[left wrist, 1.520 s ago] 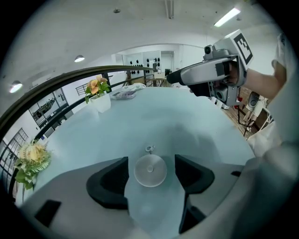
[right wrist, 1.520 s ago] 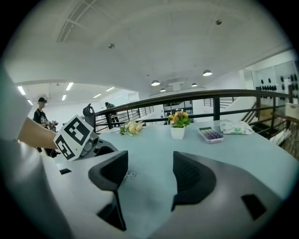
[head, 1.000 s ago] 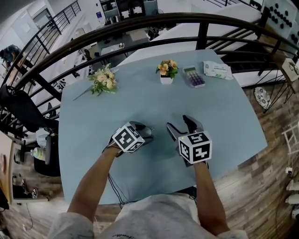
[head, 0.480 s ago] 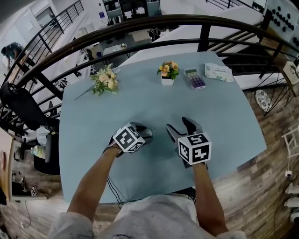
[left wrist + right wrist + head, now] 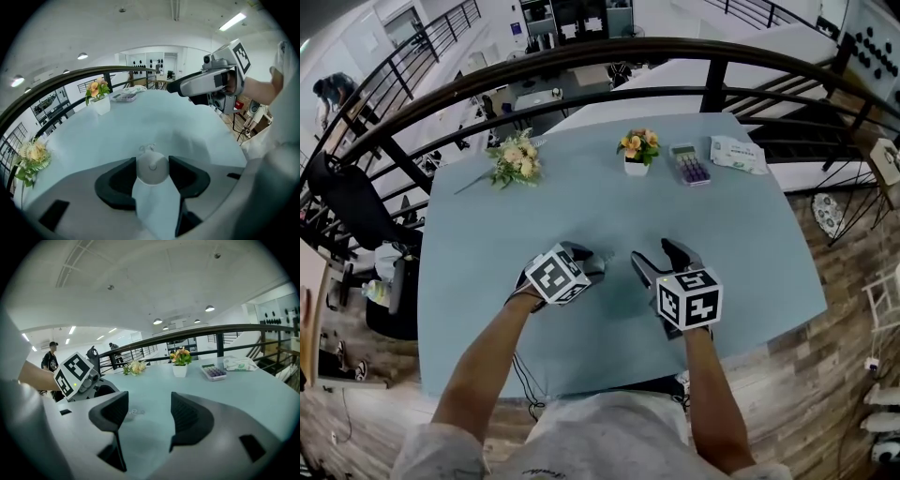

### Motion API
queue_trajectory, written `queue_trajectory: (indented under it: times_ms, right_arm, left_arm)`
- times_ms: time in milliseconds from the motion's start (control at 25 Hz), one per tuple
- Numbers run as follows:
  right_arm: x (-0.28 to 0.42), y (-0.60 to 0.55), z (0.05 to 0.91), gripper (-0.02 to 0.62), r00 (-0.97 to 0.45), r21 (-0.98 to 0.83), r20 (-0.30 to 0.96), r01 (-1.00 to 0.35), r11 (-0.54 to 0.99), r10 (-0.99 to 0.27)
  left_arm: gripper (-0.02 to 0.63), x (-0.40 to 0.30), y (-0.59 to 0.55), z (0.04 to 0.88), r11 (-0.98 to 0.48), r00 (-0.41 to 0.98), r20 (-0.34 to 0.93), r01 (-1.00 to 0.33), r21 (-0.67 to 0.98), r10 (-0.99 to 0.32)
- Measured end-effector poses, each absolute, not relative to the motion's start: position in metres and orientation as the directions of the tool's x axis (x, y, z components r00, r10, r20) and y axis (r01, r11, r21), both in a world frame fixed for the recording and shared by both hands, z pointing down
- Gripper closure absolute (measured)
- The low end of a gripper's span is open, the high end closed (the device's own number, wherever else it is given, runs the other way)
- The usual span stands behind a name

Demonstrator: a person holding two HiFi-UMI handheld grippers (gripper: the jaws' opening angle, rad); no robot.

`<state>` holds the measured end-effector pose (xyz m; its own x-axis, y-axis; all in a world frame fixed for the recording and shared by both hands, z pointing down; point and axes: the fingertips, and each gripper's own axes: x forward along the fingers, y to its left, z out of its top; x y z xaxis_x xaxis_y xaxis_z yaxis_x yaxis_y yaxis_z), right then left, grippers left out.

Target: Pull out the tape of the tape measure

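A small round white tape measure (image 5: 152,169) sits on the pale blue table (image 5: 487,281), with a little wire ring (image 5: 149,148) at its far side. My left gripper (image 5: 152,161) has just been closing, and both dark pads now press on the tape measure's sides. In the head view this gripper (image 5: 592,263) points steeply down and hides the tape measure. My right gripper (image 5: 655,253) hovers just to its right, open, with nothing between its pads (image 5: 117,409). Between those pads only the table and the ring (image 5: 132,412) show.
At the table's far side stand a white flower pot (image 5: 637,150), a loose bouquet (image 5: 516,159), a calculator (image 5: 688,163) and a pack of wipes (image 5: 738,153). A dark curved railing (image 5: 581,56) runs behind the table. A wooden floor lies to the right.
Both grippers stay where they were near the table's front edge. Only the head view has shifted a little.
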<state>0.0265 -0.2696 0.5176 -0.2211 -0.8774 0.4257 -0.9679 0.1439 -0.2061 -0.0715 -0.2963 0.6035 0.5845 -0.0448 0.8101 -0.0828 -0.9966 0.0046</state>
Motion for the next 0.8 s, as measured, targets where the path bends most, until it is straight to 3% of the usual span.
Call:
queue_trajectory:
  times_ms: [800]
  right_arm:
    - [0.023,-0.266,0.492,0.311,-0.417,-0.374,0.365,-0.884,0.279,-0.833]
  left_arm:
    - [0.388,-0.045,-0.279,0.534,-0.988,0.606,0.784,-0.138,-0.064,-0.135]
